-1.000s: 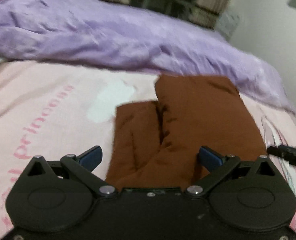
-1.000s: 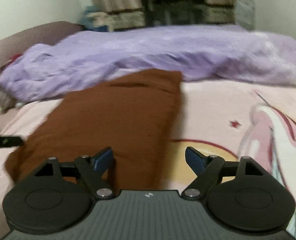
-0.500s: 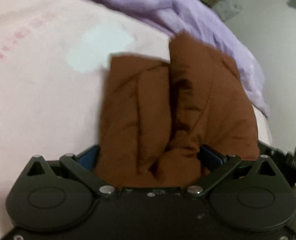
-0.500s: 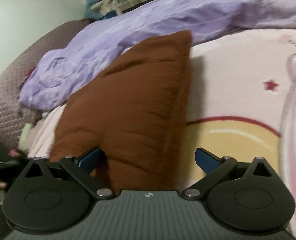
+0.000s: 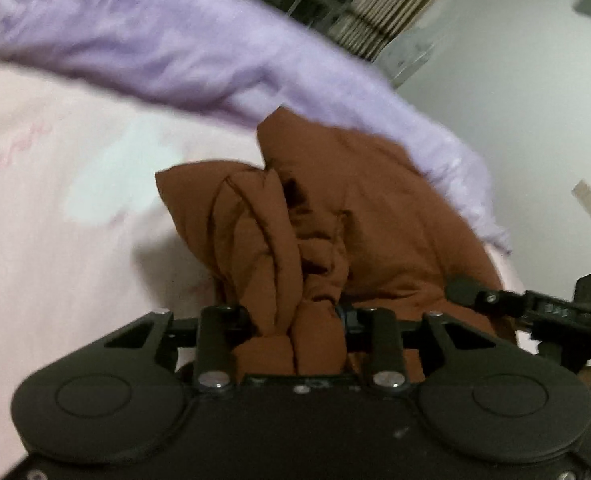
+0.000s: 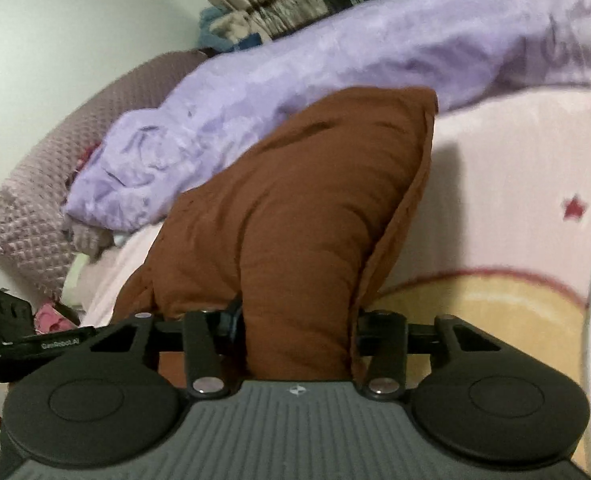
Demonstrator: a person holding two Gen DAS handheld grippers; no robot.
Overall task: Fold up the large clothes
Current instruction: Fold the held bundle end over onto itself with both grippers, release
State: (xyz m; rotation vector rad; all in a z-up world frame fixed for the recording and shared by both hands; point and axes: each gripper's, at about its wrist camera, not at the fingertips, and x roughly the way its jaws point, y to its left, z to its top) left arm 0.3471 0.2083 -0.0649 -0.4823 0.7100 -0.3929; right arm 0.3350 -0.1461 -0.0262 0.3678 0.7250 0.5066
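While our left gripper (image 5: pixel 295 316) is clenching a bunched wad of the brown garment (image 5: pixel 359 216), its jaws are standing drawn in close, with the cloth filling the gap between them and spilling back over the gripper body. From there the folds are running away from us as several rope-like pleats, widening into a broader panel on the right. Our right gripper (image 6: pixel 295 320) is grasping the same brown garment (image 6: pixel 295 200) in its own view, the fabric packed between the narrowed jaws and rising away as a wide smooth sheet toward a far corner. In the left wrist view we are seeing the right gripper's black body just right of the cloth, near our own. The garment is lying partly lifted over the pink bedsheet (image 5: pixel 55 240), which is showing on the left there and on the right in the right wrist view (image 6: pixel 515 200). Beyond it, a purple blanket (image 6: pixel 335 60) is stretching across the far side, touching the garment's far edge.
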